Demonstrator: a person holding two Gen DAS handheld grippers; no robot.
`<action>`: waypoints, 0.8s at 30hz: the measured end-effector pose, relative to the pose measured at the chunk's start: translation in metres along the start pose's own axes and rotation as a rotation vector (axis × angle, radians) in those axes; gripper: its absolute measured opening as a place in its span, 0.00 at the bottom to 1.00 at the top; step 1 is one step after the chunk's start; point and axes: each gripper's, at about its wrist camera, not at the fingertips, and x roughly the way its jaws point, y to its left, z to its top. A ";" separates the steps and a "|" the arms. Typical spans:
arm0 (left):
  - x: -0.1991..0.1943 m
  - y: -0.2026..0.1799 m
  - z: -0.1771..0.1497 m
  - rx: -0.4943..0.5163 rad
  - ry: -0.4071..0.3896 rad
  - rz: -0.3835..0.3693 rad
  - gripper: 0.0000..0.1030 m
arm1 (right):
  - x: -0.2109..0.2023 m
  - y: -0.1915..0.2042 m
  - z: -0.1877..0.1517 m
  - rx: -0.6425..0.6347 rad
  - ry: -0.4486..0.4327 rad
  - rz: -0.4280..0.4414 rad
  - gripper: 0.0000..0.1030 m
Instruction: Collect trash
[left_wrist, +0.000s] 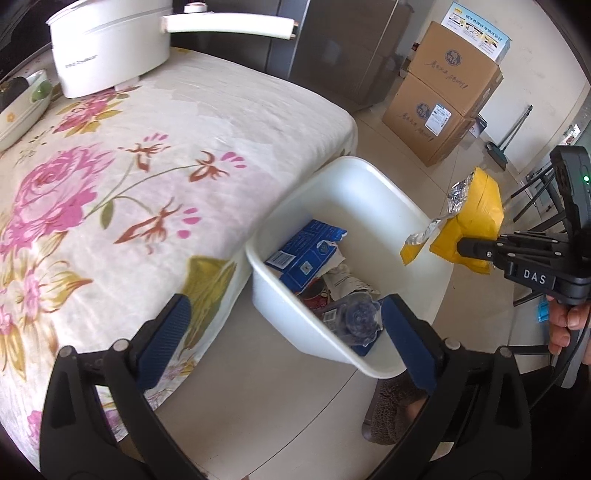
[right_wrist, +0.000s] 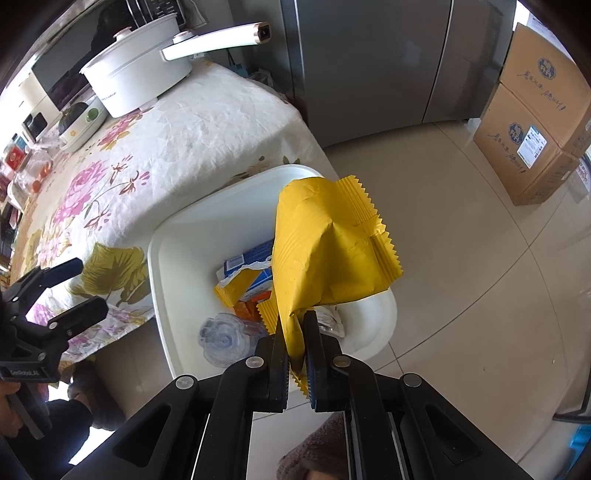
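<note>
R tongs are clenched on the bottom edge of a yellow snack wrapper, which stands up and fwd from the tips. It's pinched by one edge so it hangs free and should drop clean. Just past the tips and below sits the white bin, so the wrapper is over the bin's near-right rim, w/ the load lined up for release, I'd judge.

L tongs are released, blue pads wide apart, nothing btwn them. They hang off the table corner, bin rim just ahead, prob. waiting out of the way.

Inside the bin: blue carton, clear plastic lid, other scraps, so collecting is well along.

L of the bin, the floral tablecloth edge; bin is tucked vs the table so trash moves a short way. Farther: white pot, then cardboard boxes against the far wall.
</note>
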 end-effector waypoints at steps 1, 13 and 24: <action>-0.003 0.002 -0.002 -0.004 -0.003 0.005 0.99 | 0.000 0.003 0.001 -0.002 -0.001 -0.001 0.09; -0.039 0.022 -0.016 -0.036 -0.056 0.067 0.99 | -0.008 0.034 0.013 0.030 -0.037 -0.010 0.78; -0.076 0.039 -0.034 -0.062 -0.114 0.099 0.99 | -0.030 0.071 0.006 -0.028 -0.098 -0.014 0.81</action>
